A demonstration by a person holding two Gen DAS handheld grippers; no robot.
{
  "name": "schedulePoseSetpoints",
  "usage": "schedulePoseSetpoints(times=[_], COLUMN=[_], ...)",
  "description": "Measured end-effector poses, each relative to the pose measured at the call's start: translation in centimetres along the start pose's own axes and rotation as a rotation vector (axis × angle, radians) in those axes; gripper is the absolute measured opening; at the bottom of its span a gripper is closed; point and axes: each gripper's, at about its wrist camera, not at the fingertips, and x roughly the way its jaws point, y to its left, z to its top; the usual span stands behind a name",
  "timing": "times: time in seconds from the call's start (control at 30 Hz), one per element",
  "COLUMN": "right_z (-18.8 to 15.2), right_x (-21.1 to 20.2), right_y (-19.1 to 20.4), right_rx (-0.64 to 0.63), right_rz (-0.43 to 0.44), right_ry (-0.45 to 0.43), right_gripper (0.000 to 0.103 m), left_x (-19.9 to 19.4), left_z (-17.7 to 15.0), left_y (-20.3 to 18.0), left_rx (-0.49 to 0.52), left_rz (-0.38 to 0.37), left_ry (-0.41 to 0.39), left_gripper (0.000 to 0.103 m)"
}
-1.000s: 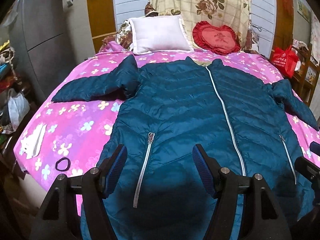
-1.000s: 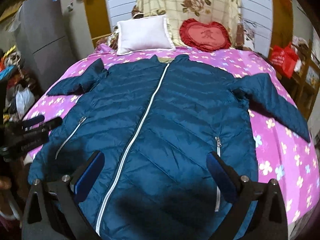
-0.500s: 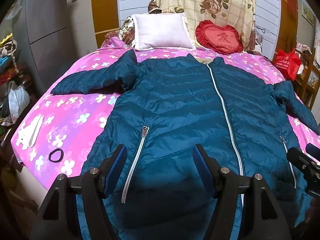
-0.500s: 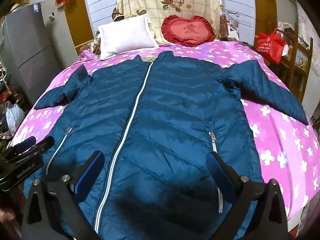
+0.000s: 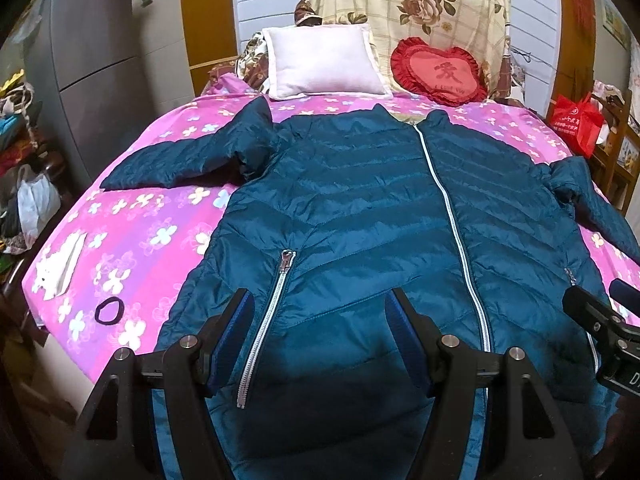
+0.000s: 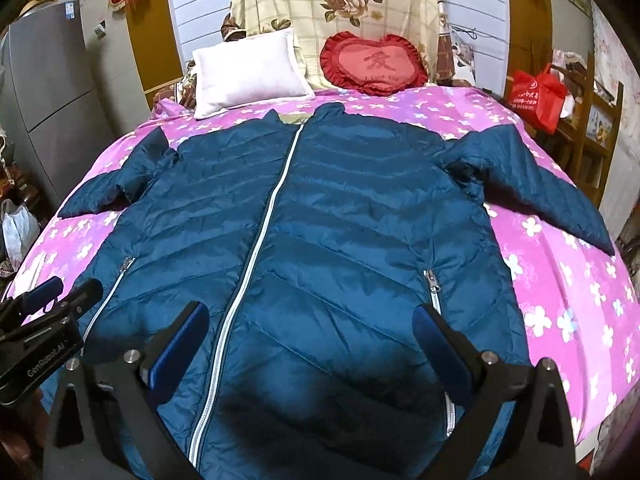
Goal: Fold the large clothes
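Across the pink flowered bed (image 5: 132, 240), the teal puffer jacket (image 5: 360, 216) is lying face up, zipped, collar toward the pillows, both sleeves spread outward. The left gripper (image 5: 320, 320) is hovering above the hem near the left pocket zipper (image 5: 268, 320), jaws spread wide, holding nothing. The right gripper (image 6: 312, 332) is hovering above the hem on the other side, jaws likewise wide apart and empty.

Risks, as judged: the quilted shell looks slick and springy, so a shallow pinch may be slipping off, or taking only the top layer and folding it crooked. The hem appears to be hanging over the near bed edge and may drag the jacket down.

View differences: the left wrist camera is showing a black hair tie (image 5: 109, 310) and a white object (image 5: 60, 268) on the sheet; the right wrist camera is showing the right sleeve (image 6: 532, 184) in full.
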Motion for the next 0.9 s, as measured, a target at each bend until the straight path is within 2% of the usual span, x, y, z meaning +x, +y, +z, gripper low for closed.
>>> schedulePoseSetpoints(times=[0.43,0.6,0.9], right_z=[0.2,0.3,0.3], right_x=[1.0,1.6,2.4], right_y=[-0.4,-0.3,-0.3], right_rx=[0.019,0.018,0.024], right_rz=[0.0,-0.012,-0.02], right_ry=[0.014,0.023,0.034], right_gripper=[0.103,0.103,0.103], left_x=[0.6,0.9,1.3], left_z=[-0.1,-0.3,0.0], left_y=[-0.1,-0.7,-1.4], left_rx=[-0.005,0.021,0.033], left_rz=[-0.003,0.05,0.01], left_ry=[0.005,-0.008,0.0], left_gripper=[0.034,0.034,0.034])
